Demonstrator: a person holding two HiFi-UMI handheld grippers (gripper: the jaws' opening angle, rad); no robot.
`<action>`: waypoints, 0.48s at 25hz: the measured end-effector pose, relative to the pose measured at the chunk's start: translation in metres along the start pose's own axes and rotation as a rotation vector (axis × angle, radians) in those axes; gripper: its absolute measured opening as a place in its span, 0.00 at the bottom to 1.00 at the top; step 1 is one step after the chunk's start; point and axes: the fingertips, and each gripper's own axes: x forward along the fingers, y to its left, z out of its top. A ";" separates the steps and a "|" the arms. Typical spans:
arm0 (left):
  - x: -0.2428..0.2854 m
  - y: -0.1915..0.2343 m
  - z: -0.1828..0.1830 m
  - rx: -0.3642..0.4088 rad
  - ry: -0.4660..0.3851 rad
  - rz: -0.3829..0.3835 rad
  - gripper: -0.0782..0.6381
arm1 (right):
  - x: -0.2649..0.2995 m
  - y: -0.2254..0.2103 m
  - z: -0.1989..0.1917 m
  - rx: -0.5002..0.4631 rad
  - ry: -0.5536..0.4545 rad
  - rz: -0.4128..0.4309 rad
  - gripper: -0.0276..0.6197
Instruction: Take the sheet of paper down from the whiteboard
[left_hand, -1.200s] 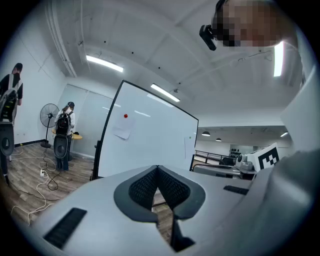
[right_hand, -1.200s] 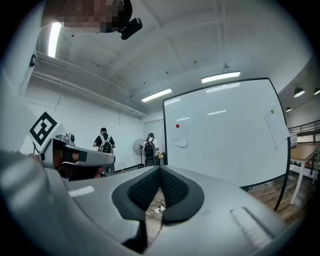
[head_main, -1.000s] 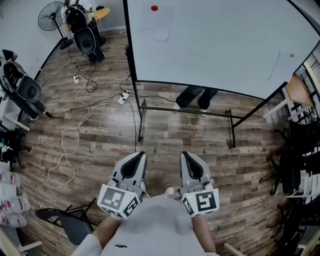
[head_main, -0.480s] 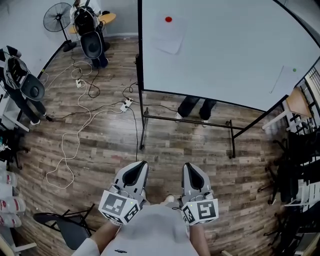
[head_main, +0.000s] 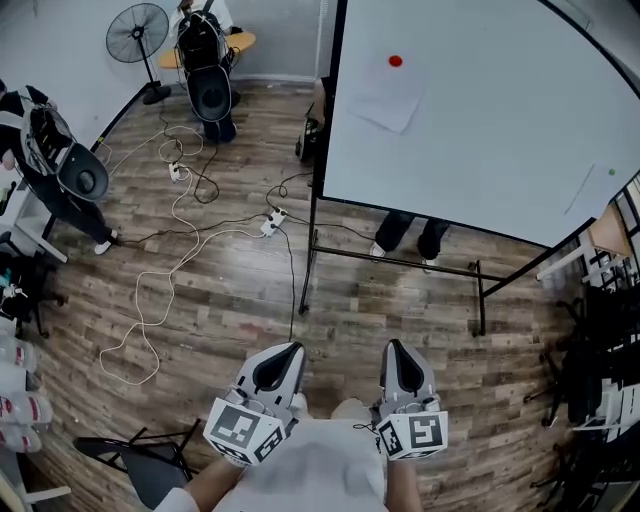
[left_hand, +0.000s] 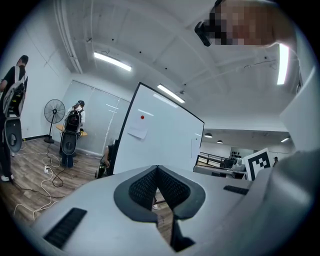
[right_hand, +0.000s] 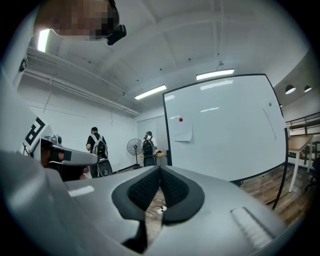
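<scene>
While both grippers are held low in front of the person and well short of the board, the step in hand looks like the approach. The left gripper (head_main: 283, 358) and the right gripper (head_main: 398, 358) each have their fingers pressed together with nothing between them. The white sheet of paper (head_main: 388, 95) hangs near the upper left of the large white whiteboard (head_main: 480, 130). A small round red magnet (head_main: 395, 61) pins it at the top, and it sits slightly crooked. A second pale sheet (head_main: 590, 190) hangs at the board's far right edge. I take the red-pinned one as the target, though the task does not say which.

To do this well, I would step round the white cables (head_main: 170, 270) trailing over the wooden floor (head_main: 230, 310) and stay clear of the black stand frame (head_main: 400, 262). One set of fingers should open before reaching. One gripper could pinch the sheet's loose lower edge while the other slides the magnet off. Tugging the paper alone could tear it.
</scene>
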 end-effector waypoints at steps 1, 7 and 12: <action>-0.001 0.006 0.001 -0.005 -0.001 0.001 0.12 | 0.005 0.004 0.000 0.001 -0.001 -0.001 0.06; 0.019 0.028 0.008 -0.016 -0.013 -0.011 0.12 | 0.032 0.004 0.008 -0.013 -0.015 -0.005 0.06; 0.056 0.042 0.015 -0.007 -0.017 -0.015 0.12 | 0.063 -0.018 0.014 -0.009 -0.042 -0.015 0.06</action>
